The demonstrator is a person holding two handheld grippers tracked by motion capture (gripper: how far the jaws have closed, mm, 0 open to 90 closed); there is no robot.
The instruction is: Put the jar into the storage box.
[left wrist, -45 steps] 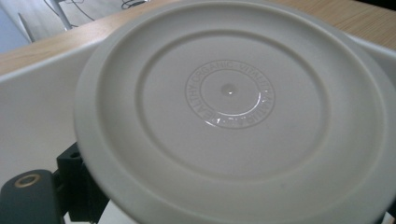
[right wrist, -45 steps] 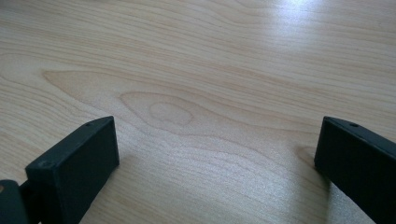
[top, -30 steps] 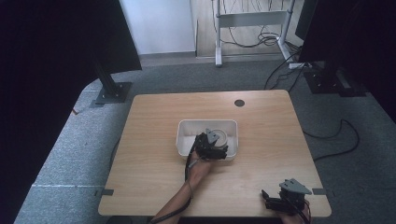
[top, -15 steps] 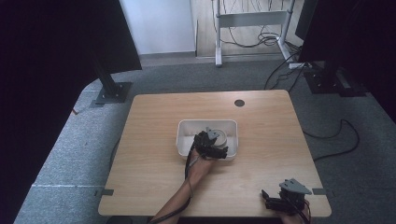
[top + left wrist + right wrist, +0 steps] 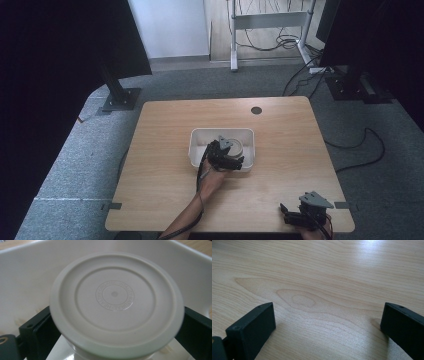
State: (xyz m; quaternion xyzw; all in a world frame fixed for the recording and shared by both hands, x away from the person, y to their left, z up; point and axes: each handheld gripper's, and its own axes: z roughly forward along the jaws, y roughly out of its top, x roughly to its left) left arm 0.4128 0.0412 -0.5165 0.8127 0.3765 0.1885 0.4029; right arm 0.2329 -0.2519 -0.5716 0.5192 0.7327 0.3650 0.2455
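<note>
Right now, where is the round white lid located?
The round white lid sits inside the white bin near the table's middle. In the left gripper view it lies between the jaws of the left gripper, with the bin's wall behind it.

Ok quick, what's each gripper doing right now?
Left gripper: fingers on either side of the round white lid in the tub; grasp uncertain.
Right gripper: open, empty.

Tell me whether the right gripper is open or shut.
Open: the right gripper has its jaws standing wide apart over the bare wooden table.
</note>
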